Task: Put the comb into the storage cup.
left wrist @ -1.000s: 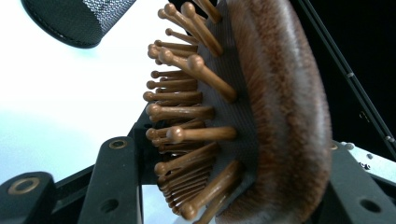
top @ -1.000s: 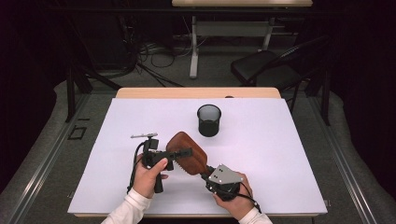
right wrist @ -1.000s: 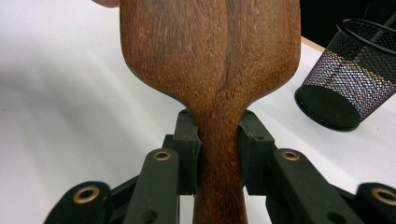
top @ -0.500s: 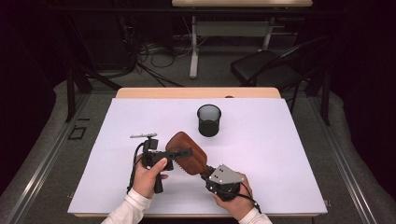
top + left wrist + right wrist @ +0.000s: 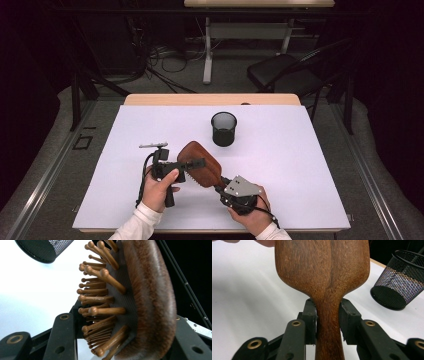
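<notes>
A brown wooden hairbrush [image 5: 200, 169] is held just above the white table [image 5: 310, 165], between both grippers. My left gripper [image 5: 196, 163] is shut across the brush's oval head. In the left gripper view the wooden bristle pins [image 5: 100, 297] point left and the head's back [image 5: 155, 297] rests against the right jaw. My right gripper [image 5: 220, 182] is shut on the handle. Its pads [image 5: 311, 320] press both sides of the narrow neck of the brush [image 5: 322, 270] in the right gripper view.
A black mesh cup [image 5: 223, 128] stands upright beyond the brush near the table's middle; it also appears as the mesh cup [image 5: 397, 285] at the right and the mesh cup [image 5: 42, 250] at the top left. A dark chair [image 5: 280, 75] and cables lie on the floor behind.
</notes>
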Demonstrator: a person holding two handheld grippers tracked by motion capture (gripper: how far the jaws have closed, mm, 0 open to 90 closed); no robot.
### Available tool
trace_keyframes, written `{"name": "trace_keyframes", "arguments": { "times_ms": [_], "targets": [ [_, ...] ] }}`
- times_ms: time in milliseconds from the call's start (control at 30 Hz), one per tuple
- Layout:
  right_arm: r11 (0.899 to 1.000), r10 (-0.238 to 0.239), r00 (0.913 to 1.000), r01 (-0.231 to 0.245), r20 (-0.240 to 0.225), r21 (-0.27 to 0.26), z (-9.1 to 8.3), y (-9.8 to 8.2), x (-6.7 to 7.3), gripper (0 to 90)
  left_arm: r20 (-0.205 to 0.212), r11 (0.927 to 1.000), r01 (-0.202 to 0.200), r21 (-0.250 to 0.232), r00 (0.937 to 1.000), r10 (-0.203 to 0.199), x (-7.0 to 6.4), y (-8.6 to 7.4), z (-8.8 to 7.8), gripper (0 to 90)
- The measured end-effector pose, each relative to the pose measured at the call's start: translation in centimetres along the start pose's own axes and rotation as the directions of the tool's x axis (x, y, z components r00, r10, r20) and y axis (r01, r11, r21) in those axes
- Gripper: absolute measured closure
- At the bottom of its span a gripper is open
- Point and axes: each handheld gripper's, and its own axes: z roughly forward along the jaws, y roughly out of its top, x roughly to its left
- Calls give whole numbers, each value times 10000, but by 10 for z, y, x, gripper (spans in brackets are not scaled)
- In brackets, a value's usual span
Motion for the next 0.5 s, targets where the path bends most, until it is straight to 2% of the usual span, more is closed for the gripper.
{"name": "trace_keyframes", "arguments": {
  "times_ms": [500],
  "targets": [
    [10000,57,10000,-57,-26,6,1,-1,-1,638,32,9999,156,1,9999,-156,1,1,-1,511]
  ]
}}
